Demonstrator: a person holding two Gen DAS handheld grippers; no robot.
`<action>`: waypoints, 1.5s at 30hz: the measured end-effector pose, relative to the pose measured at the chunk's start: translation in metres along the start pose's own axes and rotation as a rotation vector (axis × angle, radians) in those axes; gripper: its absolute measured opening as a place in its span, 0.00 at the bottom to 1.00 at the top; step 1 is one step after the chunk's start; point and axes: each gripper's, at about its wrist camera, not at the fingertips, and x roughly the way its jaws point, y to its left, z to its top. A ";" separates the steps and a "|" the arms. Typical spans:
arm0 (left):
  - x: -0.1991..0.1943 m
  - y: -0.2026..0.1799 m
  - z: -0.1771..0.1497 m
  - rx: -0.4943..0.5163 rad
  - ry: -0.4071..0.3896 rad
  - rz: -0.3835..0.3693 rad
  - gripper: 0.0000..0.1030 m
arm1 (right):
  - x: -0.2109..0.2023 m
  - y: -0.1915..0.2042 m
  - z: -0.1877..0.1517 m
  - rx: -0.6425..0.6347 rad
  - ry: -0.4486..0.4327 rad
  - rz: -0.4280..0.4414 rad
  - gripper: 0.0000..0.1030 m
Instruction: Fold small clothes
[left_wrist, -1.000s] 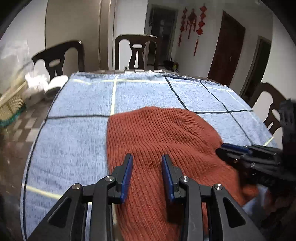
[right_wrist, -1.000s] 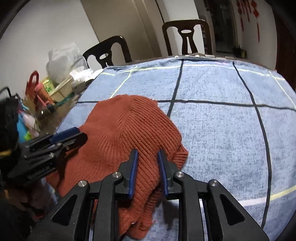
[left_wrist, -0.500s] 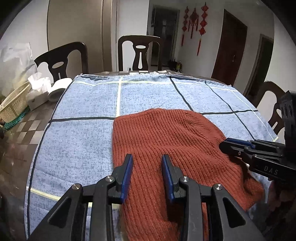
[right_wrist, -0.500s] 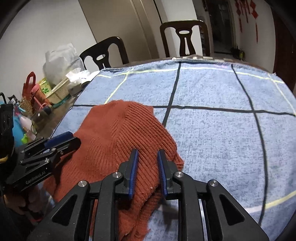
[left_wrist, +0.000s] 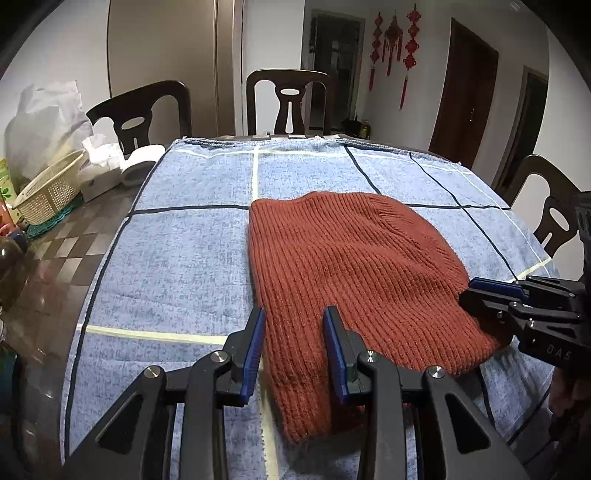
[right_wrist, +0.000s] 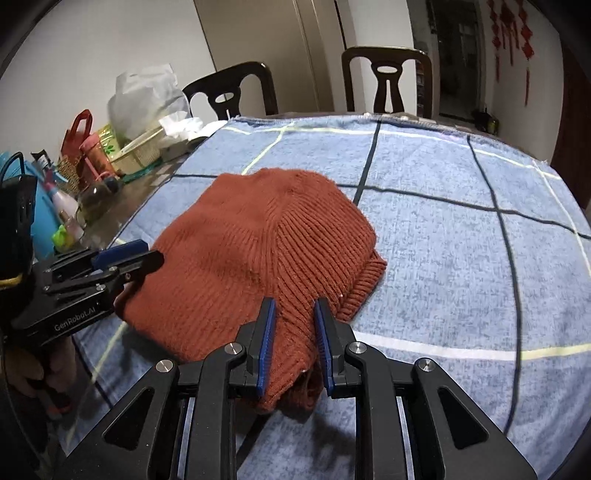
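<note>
A rust-red ribbed knit sweater lies folded on a blue checked cloth, with its near edge towards me. My left gripper is shut on the near left edge, and the knit fills the gap between its blue pads. In the right wrist view the sweater bunches at its near right corner, where my right gripper is shut on a thick fold that hangs just above the cloth. Each gripper shows in the other's view, the right gripper at the sweater's right edge and the left gripper at its left.
A woven basket, tissues and a paper roll sit at the table's left side, beside bottles and a red bag. Dark wooden chairs stand round the far side. A hand holds the left gripper.
Both grippers have drawn back towards the near table edge and risen a little, still holding the sweater's near edge. The sweater now looks narrower and pulled straighter.
</note>
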 end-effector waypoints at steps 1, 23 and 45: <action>-0.004 0.000 0.000 -0.003 -0.003 -0.006 0.34 | -0.003 0.002 -0.002 -0.009 0.001 -0.003 0.21; -0.031 0.003 -0.068 0.024 0.076 0.040 0.34 | -0.025 0.013 -0.074 -0.109 0.060 -0.106 0.25; -0.032 0.002 -0.071 0.021 0.086 0.054 0.41 | -0.023 0.017 -0.077 -0.141 0.060 -0.130 0.26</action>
